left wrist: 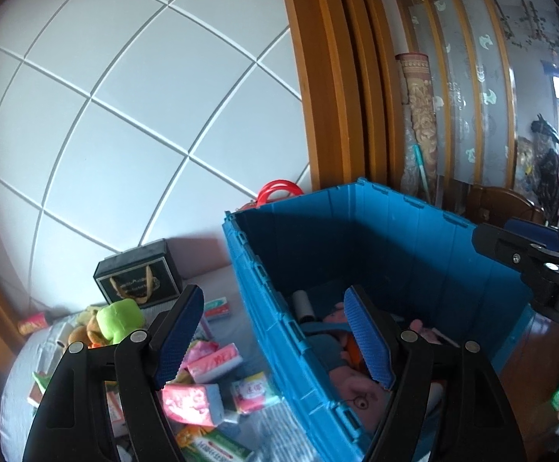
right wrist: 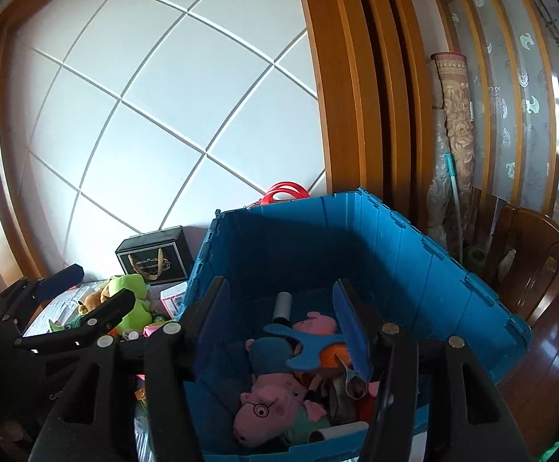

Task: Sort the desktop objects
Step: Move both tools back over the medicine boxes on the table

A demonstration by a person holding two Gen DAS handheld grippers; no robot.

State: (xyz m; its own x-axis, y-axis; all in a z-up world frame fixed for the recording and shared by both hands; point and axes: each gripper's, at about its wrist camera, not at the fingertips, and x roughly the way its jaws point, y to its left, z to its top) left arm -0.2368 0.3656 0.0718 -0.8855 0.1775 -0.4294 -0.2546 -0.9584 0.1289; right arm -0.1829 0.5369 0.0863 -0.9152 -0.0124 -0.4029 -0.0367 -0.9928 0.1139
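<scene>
Your left gripper [left wrist: 275, 340] straddled the blue crate [left wrist: 395, 238] wall, fingers spread and empty; lowering it there risked knocking the rim. Your right gripper [right wrist: 279, 331] hung over the crate, fingers spread, empty. Pink pig plush [right wrist: 267, 404] lay inside; tissue packs [left wrist: 214, 362] and a green plush [left wrist: 119, 319] remained on the bench.
</scene>
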